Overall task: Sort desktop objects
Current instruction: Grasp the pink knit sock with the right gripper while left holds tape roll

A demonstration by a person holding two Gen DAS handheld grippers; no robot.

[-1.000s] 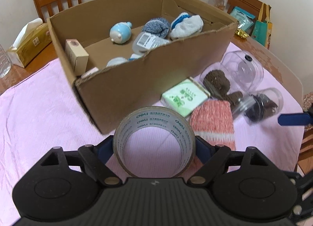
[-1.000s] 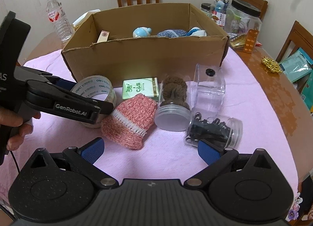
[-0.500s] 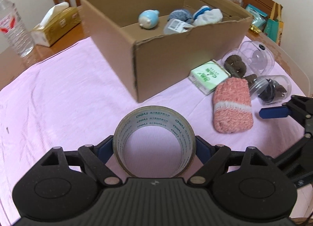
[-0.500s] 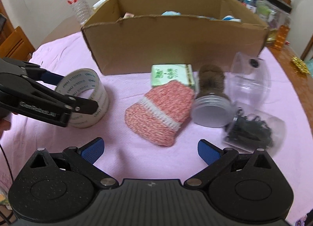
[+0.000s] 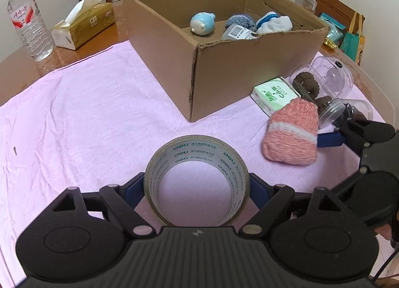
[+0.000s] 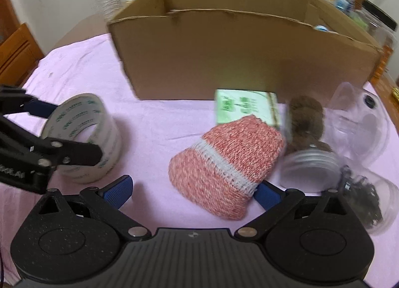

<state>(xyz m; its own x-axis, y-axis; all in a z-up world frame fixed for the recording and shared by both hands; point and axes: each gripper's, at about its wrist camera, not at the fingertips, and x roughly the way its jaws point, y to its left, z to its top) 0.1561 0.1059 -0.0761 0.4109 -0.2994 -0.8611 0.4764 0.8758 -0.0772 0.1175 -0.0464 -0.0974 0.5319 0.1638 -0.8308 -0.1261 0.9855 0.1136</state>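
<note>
Tape roll [image 5: 196, 180] sits clamped between our left gripper's [image 5: 197, 189] pads, near the cardboard box [image 5: 239, 68]. Our right gripper [image 6: 192, 189] stands spread, its right pad beside the pink sock [image 6: 224, 165] on the cloth [image 5: 87, 113].

Pink cloth [image 5: 74, 118], brown box [image 5: 237, 76], red-and-white marled knit sock [image 6: 224, 165].

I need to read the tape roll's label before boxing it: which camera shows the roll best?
The left wrist view: the tape roll sits sharp and centred between the left tool's pads, printing legible inside the ring. The right wrist view shows the roll at the left edge, blurred and partly covered by the left tool's finger.
</note>
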